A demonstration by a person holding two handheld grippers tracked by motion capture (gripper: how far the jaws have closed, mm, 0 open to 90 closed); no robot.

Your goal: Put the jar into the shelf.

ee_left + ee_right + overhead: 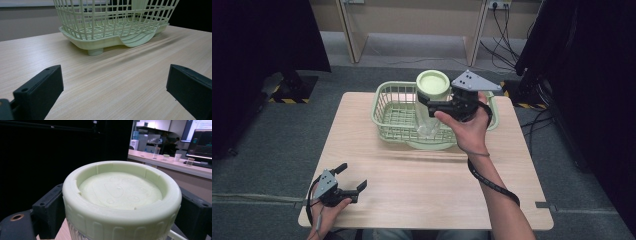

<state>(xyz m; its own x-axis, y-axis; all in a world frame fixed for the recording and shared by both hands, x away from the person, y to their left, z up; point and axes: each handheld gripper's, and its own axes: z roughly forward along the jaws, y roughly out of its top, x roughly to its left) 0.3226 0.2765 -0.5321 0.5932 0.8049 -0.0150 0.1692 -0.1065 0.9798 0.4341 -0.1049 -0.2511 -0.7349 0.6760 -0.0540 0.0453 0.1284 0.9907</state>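
You are gripping the jar (430, 102) just under its pale green lid (121, 190) with your right gripper (430, 106), its 2 jaws clamped on either side, holding it upright in the basket (388, 119) near the table's (422, 185) far edge. Next, probably lifting it straight up over the basket rim. Your left gripper (352, 179) is resting wide open at the near left corner, leaving the table's near half free.

Soft, even overhead light fell on the table (412, 170); shadows under the basket (387, 112) stayed faint; the room's sides sank into black; the jar lid (121, 192) showed slightly soft up close; the background behind it blurred; no harsh glare anywhere.
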